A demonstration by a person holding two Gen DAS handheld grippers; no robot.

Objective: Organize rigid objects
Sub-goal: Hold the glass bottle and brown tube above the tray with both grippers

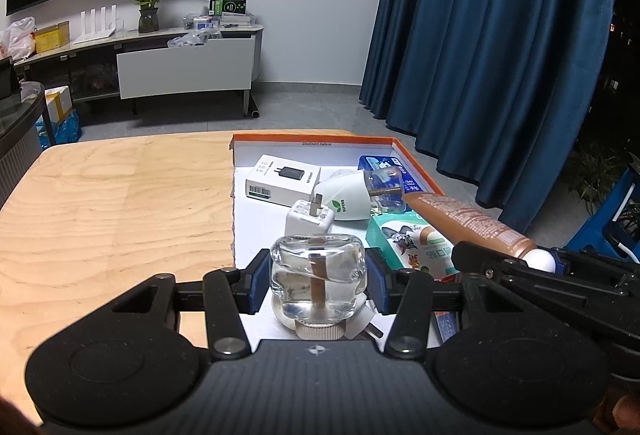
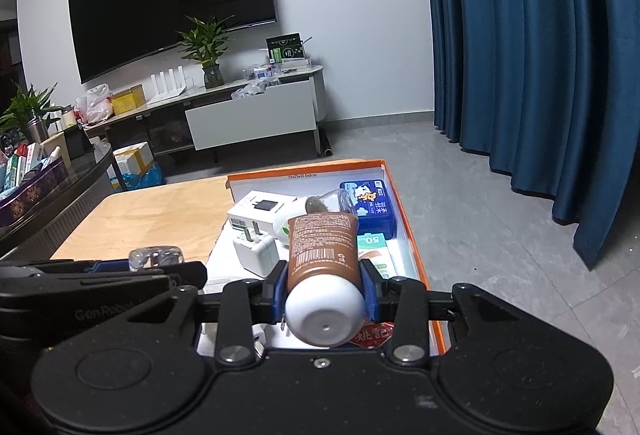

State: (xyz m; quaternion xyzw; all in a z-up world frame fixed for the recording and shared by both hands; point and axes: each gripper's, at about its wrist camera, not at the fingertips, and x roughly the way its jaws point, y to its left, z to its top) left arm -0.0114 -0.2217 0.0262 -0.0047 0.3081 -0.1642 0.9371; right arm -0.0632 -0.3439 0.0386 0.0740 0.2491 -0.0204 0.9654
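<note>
While both our grippers tilt down at lower centre, the left gripper (image 1: 318,285) clamps a clear glass bottle (image 1: 318,275). Our right gripper (image 2: 325,293) squeezes a smooth brown tube (image 2: 323,251) with a rounded white cap (image 2: 325,319).

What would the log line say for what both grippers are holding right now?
left gripper: shut on clear bottle | right gripper: shut on brown tube | both above orange box

A light wooden table (image 1: 112,203) with rounded corners is carrying a shallow orange-rimmed box lid (image 1: 416,159), which is lying at the table's right edge and reaching its far edge. The rest of the tabletop, out to the left edge, is showing bare wood grain.
</note>
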